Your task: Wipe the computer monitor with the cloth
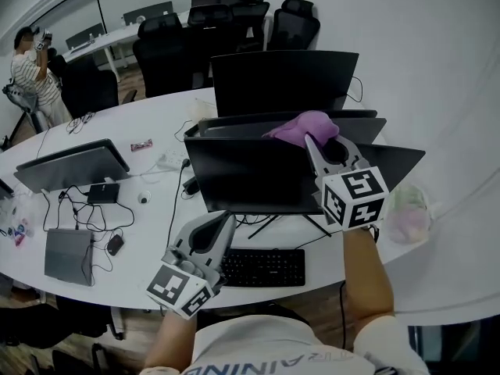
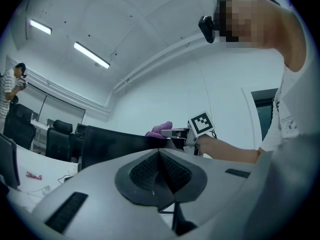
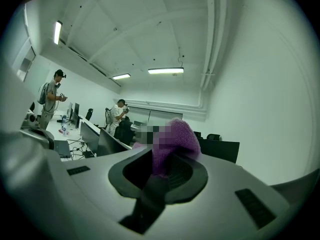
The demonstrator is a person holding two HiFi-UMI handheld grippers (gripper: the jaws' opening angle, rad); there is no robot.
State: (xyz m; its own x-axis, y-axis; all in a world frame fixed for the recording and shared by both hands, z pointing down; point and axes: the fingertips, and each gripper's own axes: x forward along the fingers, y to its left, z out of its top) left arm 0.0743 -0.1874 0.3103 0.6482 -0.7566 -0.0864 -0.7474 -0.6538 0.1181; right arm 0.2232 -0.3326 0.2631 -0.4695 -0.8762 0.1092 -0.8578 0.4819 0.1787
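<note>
A dark computer monitor [image 1: 258, 174] stands at the middle of the white desk, seen from above. My right gripper [image 1: 311, 136] is shut on a purple cloth [image 1: 304, 126], which rests at the monitor's top edge. The right gripper view shows the cloth [image 3: 172, 143] bunched between the jaws. My left gripper [image 1: 225, 219] hangs low in front of the monitor, above the keyboard [image 1: 262, 267], shut with nothing in it. In the left gripper view the jaws meet, and beyond them the monitor's edge [image 2: 115, 143] and the cloth [image 2: 160, 130] show.
A second monitor [image 1: 283, 80] stands behind the first. A laptop [image 1: 72, 166], cables and a grey tablet [image 1: 69, 255] lie at the left of the desk [image 1: 156, 131]. A plastic bag [image 1: 408, 212] sits at the right. Black chairs [image 1: 172, 53] and a person [image 1: 33, 73] are farther back.
</note>
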